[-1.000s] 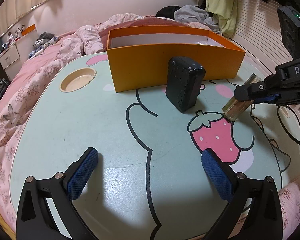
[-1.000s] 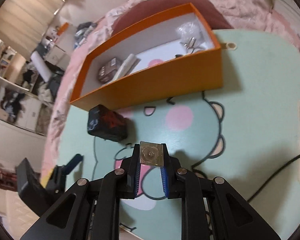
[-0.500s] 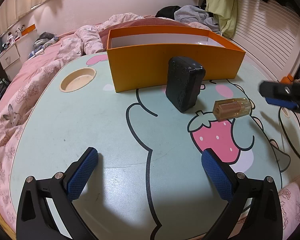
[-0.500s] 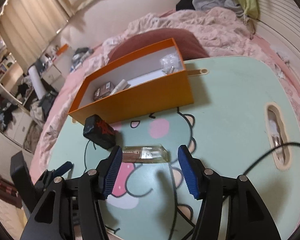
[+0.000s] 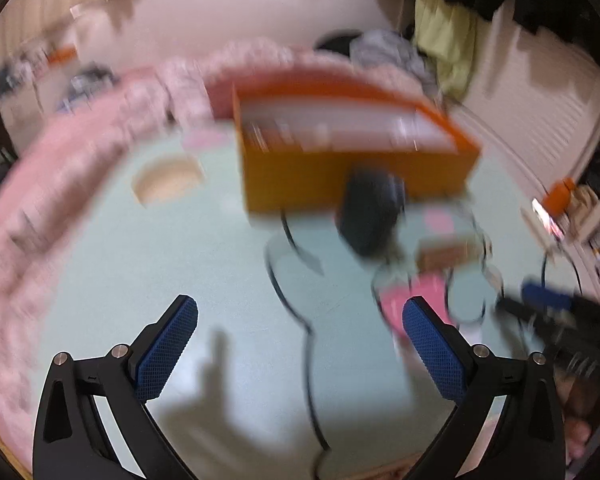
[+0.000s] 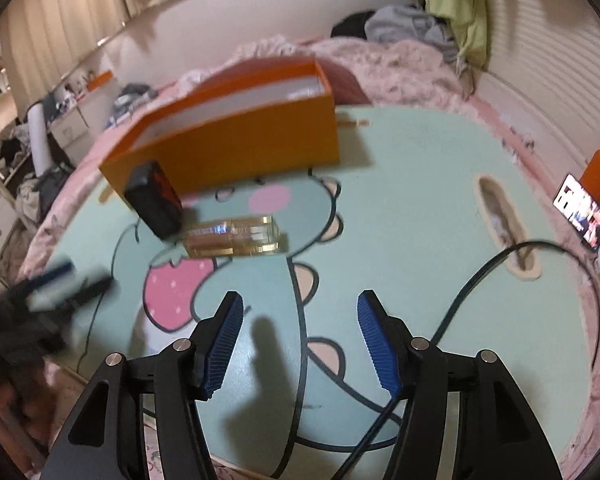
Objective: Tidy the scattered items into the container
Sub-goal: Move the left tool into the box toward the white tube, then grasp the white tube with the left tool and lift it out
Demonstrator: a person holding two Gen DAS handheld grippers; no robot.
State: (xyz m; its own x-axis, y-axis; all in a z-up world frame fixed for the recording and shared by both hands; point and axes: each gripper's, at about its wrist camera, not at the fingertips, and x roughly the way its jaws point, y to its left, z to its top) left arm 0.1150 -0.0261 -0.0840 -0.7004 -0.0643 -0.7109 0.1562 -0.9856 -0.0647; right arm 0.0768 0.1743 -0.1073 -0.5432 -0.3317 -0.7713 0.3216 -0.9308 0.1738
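- The right gripper (image 6: pixel 300 344) is seen with its blue ribbed pads apart and nothing between them, above the pale green cartoon-printed tabletop (image 6: pixel 420 240).
- The clear rectangular glass bottle of amber liquid (image 6: pixel 236 238) is found lying on its side on the tabletop, ahead of the right gripper, just beside the black box-shaped item (image 6: pixel 154 200).
- The black item is located against the front wall of the open orange cardboard box (image 6: pixel 240 148).
- The left gripper (image 5: pixel 300 350) is held apart and empty above the tabletop; this view is motion-blurred.
- A black cable (image 6: pixel 472 280) is laid across the tabletop.
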